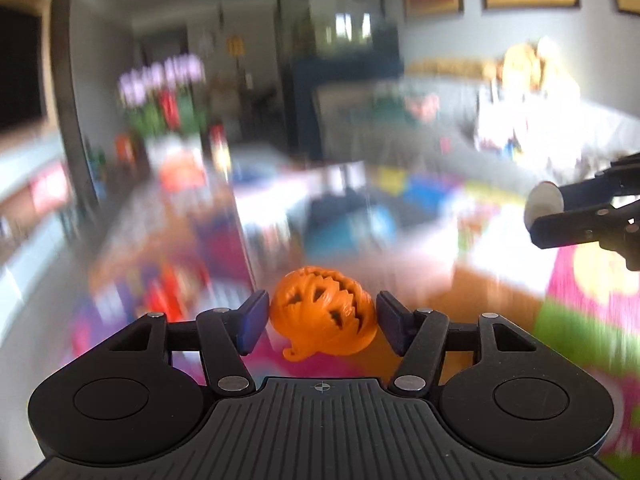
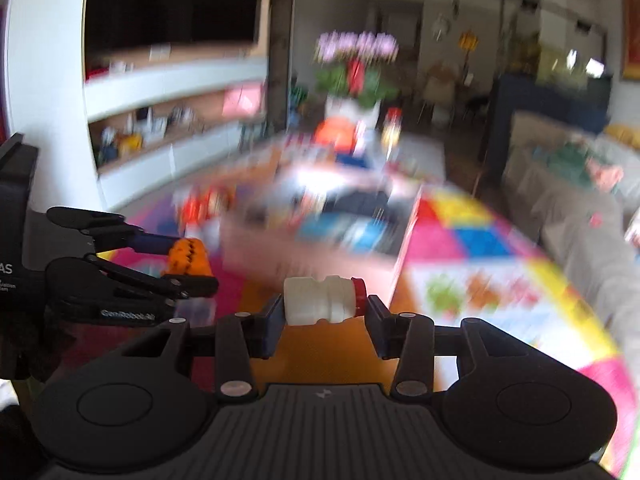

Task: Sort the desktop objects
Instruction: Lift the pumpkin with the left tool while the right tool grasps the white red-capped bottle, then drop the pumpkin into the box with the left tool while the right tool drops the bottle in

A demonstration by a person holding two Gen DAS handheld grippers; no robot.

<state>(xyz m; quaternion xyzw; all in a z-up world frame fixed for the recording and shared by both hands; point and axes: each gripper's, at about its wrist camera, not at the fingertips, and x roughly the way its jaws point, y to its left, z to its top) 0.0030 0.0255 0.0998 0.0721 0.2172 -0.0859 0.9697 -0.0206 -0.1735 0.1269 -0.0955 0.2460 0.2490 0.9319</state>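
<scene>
left claw: while the room behind blurs, the left gripper (image 1: 322,320) clamps an orange pumpkin toy (image 1: 323,312) in the air.
right claw: the right gripper (image 2: 322,316) pinches a small white bottle (image 2: 320,300) sideways, red cap (image 2: 359,293) rightward, above the colourful mat (image 2: 472,240).

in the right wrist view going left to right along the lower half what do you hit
left gripper holding the orange pumpkin → white bottle → its red cap → colourful play mat
</scene>
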